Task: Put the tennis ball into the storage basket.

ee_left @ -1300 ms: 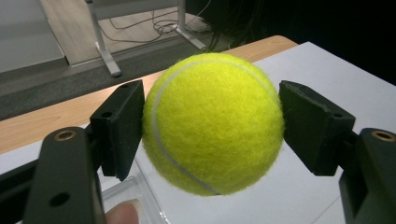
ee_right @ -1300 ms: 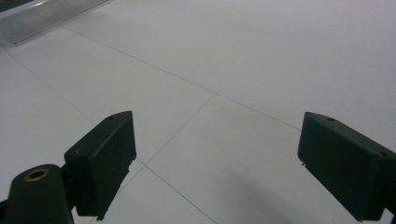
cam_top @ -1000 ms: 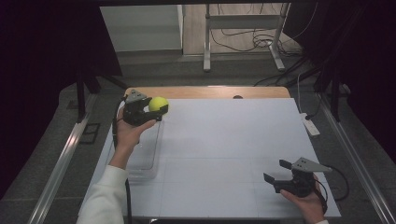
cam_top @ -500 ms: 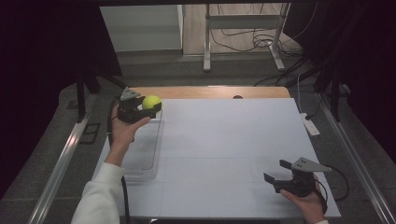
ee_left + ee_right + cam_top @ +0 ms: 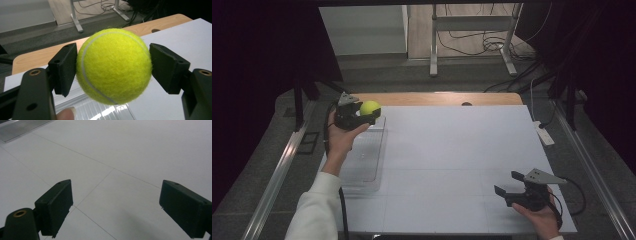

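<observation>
High view: one tennis ball [image 5: 370, 108] gripped by left gripper [image 5: 362, 115] above one clear tray [image 5: 364, 155]; right gripper [image 5: 511, 186] wide, holding nothing | Left gripper view: ball [image 5: 113, 65] between both pads [image 5: 65, 67], touching | Right gripper view: jaws wide over table [image 5: 130, 152].

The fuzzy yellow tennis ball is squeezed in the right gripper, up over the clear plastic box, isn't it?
Not quite: the fuzzy yellow tennis ball is squeezed in the left gripper, as the left gripper view and high view show. The right gripper is open, holding nothing. The ball is indeed up over the clear plastic box.
</observation>
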Motion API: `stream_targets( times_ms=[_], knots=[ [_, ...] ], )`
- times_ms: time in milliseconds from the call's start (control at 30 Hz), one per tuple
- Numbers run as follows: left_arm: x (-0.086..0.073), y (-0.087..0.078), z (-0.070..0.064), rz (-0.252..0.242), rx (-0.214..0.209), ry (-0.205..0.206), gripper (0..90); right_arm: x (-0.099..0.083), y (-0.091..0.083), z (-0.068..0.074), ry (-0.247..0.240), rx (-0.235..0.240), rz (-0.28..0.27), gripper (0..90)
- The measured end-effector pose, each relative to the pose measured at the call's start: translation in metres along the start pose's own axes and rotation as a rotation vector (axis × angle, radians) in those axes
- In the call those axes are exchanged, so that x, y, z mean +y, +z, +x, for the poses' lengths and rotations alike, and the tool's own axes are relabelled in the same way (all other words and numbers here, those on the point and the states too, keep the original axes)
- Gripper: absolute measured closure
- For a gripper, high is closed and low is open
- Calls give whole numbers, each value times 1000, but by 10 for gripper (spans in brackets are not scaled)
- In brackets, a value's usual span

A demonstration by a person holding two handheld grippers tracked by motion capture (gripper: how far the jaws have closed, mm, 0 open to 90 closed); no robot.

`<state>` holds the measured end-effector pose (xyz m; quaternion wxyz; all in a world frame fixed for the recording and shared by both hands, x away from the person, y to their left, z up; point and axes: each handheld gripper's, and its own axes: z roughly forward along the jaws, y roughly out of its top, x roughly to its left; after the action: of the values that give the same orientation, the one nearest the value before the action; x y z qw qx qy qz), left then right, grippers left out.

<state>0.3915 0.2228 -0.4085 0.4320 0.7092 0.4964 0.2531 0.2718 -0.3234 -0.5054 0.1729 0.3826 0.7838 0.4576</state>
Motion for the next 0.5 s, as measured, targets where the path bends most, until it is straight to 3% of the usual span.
stream_targets(
  times_ms=[500],
  knots=[
    [-1, -3, 12, 13, 39, -6, 266, 0, 0, 0, -2, -4, 0, 118]
  ],
)
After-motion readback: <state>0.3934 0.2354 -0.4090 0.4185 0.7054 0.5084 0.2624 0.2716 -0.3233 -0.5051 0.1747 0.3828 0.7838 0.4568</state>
